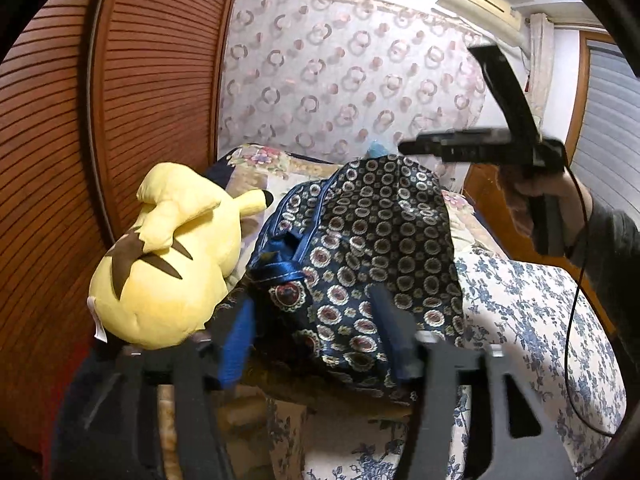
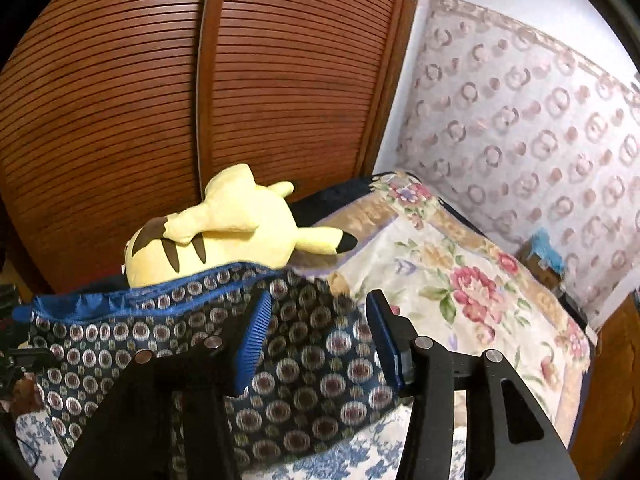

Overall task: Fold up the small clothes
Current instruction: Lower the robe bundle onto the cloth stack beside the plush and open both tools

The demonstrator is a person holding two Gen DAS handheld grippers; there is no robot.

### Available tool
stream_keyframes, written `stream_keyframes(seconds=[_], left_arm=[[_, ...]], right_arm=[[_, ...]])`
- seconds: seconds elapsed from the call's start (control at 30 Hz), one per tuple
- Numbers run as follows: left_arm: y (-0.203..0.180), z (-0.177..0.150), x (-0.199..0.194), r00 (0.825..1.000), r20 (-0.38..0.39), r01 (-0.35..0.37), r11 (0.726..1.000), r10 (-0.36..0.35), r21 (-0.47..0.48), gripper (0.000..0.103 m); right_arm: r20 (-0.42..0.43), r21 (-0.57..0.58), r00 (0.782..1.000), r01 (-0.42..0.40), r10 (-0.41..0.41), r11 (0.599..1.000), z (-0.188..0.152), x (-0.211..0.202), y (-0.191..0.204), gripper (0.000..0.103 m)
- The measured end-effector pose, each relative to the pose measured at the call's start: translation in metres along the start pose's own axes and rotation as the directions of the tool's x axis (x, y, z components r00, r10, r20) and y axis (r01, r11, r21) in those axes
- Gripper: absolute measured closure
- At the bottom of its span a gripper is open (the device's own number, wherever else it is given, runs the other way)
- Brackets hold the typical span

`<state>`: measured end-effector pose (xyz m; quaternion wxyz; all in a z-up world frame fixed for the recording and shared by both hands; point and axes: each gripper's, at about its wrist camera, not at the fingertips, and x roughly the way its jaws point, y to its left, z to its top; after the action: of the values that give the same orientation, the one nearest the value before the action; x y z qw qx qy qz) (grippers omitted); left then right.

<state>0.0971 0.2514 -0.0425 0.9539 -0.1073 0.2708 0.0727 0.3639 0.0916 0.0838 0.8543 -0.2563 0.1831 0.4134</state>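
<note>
Left gripper (image 1: 316,340): jaws standing apart, nothing clamped, blue pads either side of the navy patterned garment (image 1: 360,248), which is lying bunched on the floral bedsheet (image 1: 532,312). Right gripper (image 2: 320,340): jaws likewise parted, hanging over the same cloth. Yellow Pikachu plush (image 1: 168,256) is lying just beside the garment, against the slatted wardrobe door (image 2: 280,80).

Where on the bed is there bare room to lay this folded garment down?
Free: the floral bedspread right of the patterned garment, toward the curtain. Crowded: the left, where the yellow plush toy lies against the wooden doors.
</note>
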Motion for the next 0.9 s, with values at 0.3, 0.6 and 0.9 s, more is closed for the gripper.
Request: stream_keyframes(seconds=[0.3,0.6,0.9], left_arm=[[-0.007,0.005,-0.011,0.998,0.041,-0.046,0.999,0.044,0.030,0.022],[-0.013,0.001,-0.010,0.998,0.016,-0.057,0.998,0.056,0.024,0.021],[-0.039,-0.002,-0.018,0.998,0.019,-0.053,0.997,0.052,0.052,0.021]], right_arm=[[-0.069,0.025,0.995,-0.068,0.069,0.997,-0.034,0.012,0.013,0.052],[-0.116,0.031,0.990,-0.072,0.075,0.997,-0.031,0.057,0.022,0.051],[-0.026,0.111,0.997,-0.072,0.075,0.991,-0.047,0.006,0.026,0.052]])
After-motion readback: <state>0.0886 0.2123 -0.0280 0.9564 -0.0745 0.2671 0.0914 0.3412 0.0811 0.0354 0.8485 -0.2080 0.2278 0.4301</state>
